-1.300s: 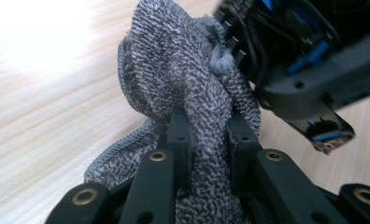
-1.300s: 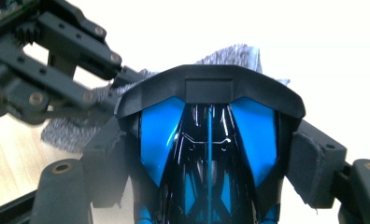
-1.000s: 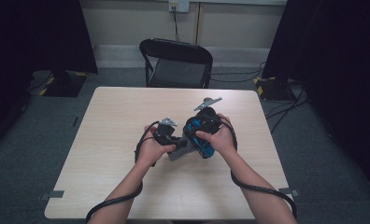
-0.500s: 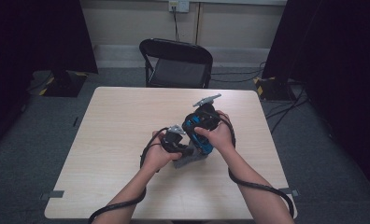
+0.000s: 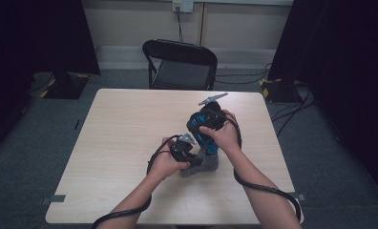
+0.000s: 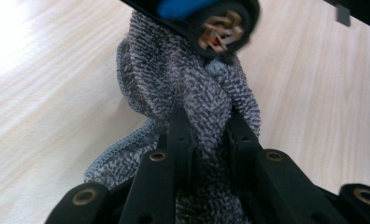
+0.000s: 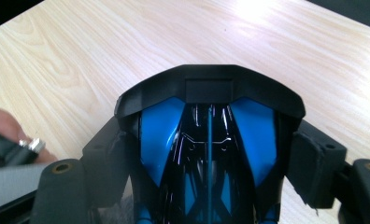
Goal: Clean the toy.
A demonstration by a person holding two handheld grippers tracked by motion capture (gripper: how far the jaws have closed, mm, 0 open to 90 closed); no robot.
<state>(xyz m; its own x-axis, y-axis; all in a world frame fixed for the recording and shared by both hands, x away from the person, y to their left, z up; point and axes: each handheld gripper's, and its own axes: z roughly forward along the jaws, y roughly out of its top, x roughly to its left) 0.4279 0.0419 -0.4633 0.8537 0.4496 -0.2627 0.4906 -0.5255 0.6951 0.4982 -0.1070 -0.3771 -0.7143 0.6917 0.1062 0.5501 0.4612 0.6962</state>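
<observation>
Since the earlier high-view pictures, the left gripper has been carried a short way toward the right gripper and slightly lower, so that the two are now found close together near the middle of the tabletop. The right gripper has barely been displaced.

In the left gripper view, the jaws of the left gripper are seen clenched on a fold of the grey knitted cloth, with the fabric pinched between them and bunched up ahead of them. In the right gripper view, the jaws of the right gripper are seen spread wide and pressed against both flanks of the blue and black device, which is grasped between them and held upright.

The cloth is observed in the high view beneath and just in front of the device, resting on the tabletop and rising against the device's lower part; in the left gripper view the device's blurred underside is seen touching the top of the gathered fabric. Whether the cloth is wrapped fully around it cannot be told.

It is judged that the work in hand is the wiping or wrapping of the device with the cloth, and that the shift of the left gripper has brought the fabric into contact with it. Both grips appear secure.

A black folding chair stands beyond the far edge of the tabletop.
</observation>
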